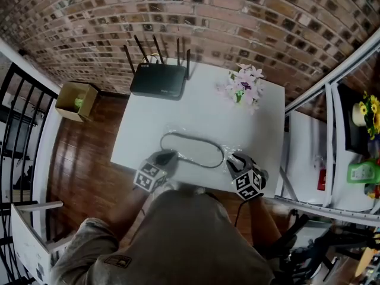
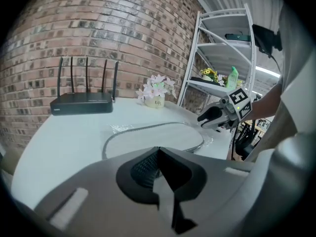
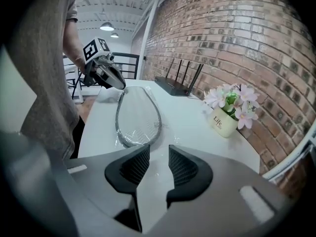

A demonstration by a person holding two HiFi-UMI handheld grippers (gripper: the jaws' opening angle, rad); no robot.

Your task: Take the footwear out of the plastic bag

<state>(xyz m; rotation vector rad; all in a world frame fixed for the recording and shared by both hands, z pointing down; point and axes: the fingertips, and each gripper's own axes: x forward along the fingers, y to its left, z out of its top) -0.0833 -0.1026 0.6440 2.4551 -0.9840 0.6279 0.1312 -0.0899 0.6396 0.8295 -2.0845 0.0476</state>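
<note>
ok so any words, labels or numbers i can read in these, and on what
"Life": on the cream flower pot; the smaller line under it is too blurred to read.
Router: any print is too small to read.
Marker cubes: black-and-white square patterns only, no words.
Green bottle on the shelf: label too blurred to read.

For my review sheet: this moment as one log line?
footwear: inside plastic bag on table | left hand-held gripper: shut at bag's end | right hand-held gripper: open, at other end
</note>
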